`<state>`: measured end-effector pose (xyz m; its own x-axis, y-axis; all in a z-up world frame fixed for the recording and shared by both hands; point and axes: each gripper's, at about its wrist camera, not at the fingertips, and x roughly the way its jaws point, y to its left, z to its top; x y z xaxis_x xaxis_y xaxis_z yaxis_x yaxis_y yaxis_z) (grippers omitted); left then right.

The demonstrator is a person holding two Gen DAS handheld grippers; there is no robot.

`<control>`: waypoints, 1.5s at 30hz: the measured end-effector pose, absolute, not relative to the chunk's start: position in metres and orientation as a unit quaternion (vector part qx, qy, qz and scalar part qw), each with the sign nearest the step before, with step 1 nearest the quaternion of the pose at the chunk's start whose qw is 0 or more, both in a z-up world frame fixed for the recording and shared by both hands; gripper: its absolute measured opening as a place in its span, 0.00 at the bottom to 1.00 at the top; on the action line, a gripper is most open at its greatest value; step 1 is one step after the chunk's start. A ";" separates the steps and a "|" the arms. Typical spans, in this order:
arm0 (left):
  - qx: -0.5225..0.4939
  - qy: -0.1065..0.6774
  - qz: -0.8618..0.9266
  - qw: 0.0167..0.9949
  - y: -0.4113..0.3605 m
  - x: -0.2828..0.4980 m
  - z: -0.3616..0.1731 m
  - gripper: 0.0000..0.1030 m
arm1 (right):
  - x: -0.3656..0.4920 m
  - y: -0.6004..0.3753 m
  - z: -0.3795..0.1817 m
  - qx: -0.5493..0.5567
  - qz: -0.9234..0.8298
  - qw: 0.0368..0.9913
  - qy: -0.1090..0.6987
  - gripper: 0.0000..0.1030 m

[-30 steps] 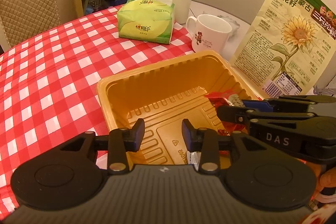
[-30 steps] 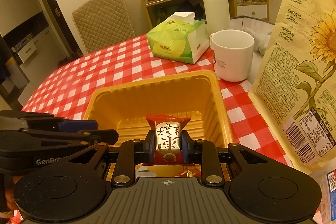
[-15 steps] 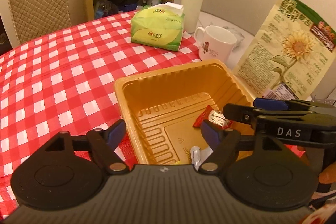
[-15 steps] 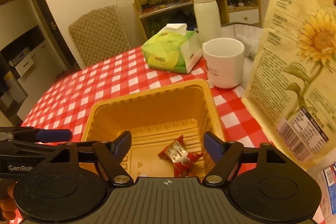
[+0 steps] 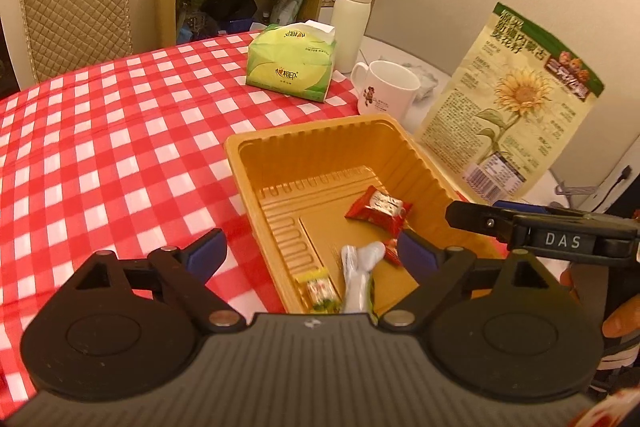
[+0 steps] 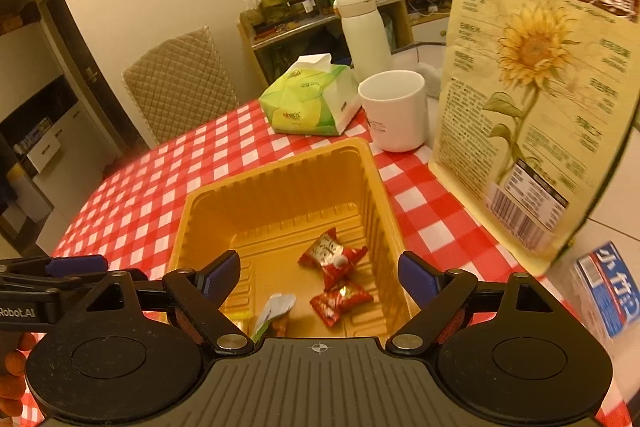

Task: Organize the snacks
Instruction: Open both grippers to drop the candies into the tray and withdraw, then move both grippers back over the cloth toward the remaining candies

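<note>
The snacks lay in a yellow tray [image 6: 276,195] on the red checked tablecloth [image 5: 100,147], with a tall sunflower seed bag [image 6: 532,99] standing just beside the tray and a white mug [image 6: 396,111] and a green tissue pack [image 5: 290,67] beyond it. The left gripper [image 5: 312,253] and the right gripper [image 6: 320,275] were both over the tray's near end, their jaws just opened wide apart with nothing clamped. On the tray floor lay two red candies [image 6: 334,257], a white packet [image 5: 358,277] and a small yellow sweet [image 5: 318,291].
</note>
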<state>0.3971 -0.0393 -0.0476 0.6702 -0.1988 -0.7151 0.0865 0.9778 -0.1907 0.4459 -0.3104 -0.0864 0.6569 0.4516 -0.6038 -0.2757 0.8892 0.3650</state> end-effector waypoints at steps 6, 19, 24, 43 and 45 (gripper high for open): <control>-0.081 0.395 -0.085 0.911 -0.025 0.364 -0.041 0.89 | 0.416 -0.311 -0.081 0.128 0.197 0.902 0.361 0.85; -0.086 0.417 -0.074 0.902 0.022 0.280 -0.047 0.89 | 0.344 -0.291 -0.085 0.111 0.204 0.893 0.386 0.86; -0.094 0.433 -0.063 0.894 0.046 0.250 -0.058 0.89 | 0.322 -0.276 -0.093 0.106 0.208 0.885 0.404 0.86; -0.110 0.455 -0.008 0.883 0.124 0.194 -0.078 0.88 | 0.279 -0.188 -0.124 0.031 0.277 0.853 0.441 0.86; -0.112 0.456 0.000 0.883 0.131 0.191 -0.079 0.88 | 0.278 -0.179 -0.126 0.021 0.284 0.853 0.438 0.86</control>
